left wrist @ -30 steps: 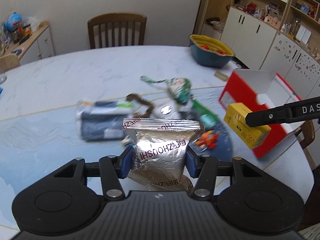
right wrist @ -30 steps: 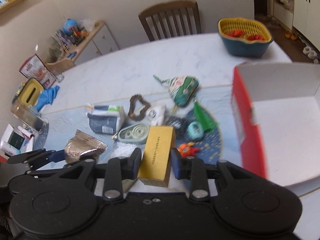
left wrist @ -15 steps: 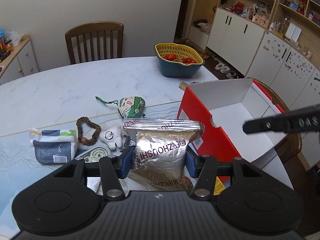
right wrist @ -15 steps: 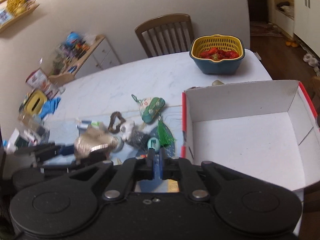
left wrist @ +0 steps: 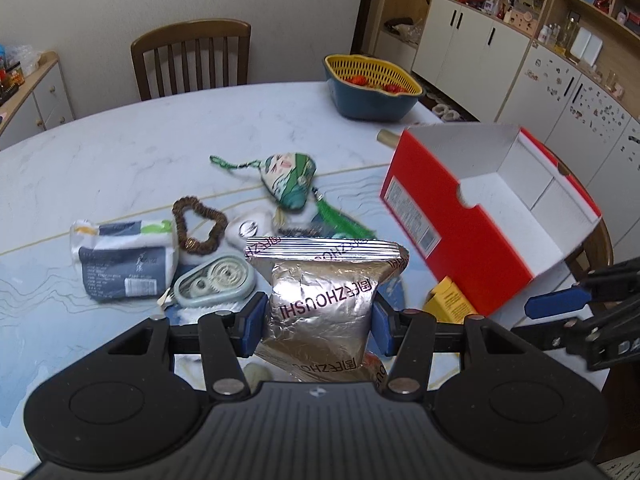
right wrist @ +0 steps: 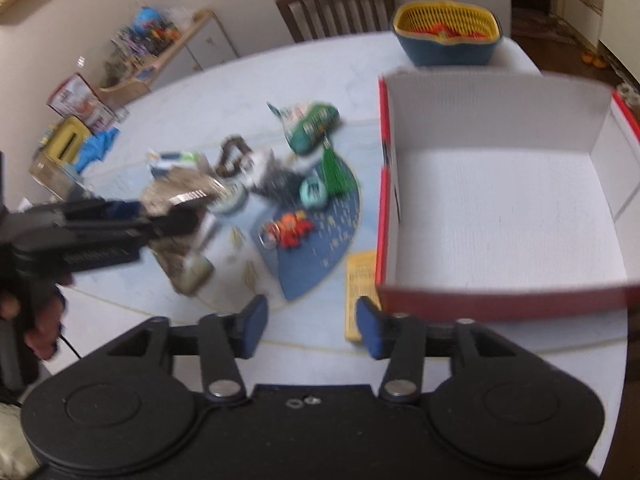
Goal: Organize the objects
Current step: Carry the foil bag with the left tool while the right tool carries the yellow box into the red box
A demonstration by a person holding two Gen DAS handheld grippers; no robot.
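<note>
My left gripper (left wrist: 320, 316) is shut on a silver foil snack bag (left wrist: 324, 280) and holds it upright above the table's clutter. In the right wrist view, blurred, the same bag (right wrist: 188, 196) shows at the left in the left gripper (right wrist: 152, 216). My right gripper (right wrist: 310, 328) hovers over the table's front edge; its jaws are opening with nothing between them. A yellow box (right wrist: 360, 276) lies flat just ahead of its right finger, against the left wall of the open red cardboard box (right wrist: 496, 300), whose white inside is bare. The left wrist view also shows the yellow box (left wrist: 450, 300) and red box (left wrist: 472, 232).
On the marble table lie a green pouch (left wrist: 292, 180), a bead bracelet (left wrist: 196, 224), a tissue pack (left wrist: 124, 260), a correction tape (left wrist: 216, 284) and an orange toy (right wrist: 292, 228) on a blue mat. A fruit basket (left wrist: 372, 88) and a chair (left wrist: 192, 60) stand at the back.
A second ago the right gripper held the yellow box; it then showed shut and empty, and now stands apart with the box lying beside the red box. The left keeps the bag.
</note>
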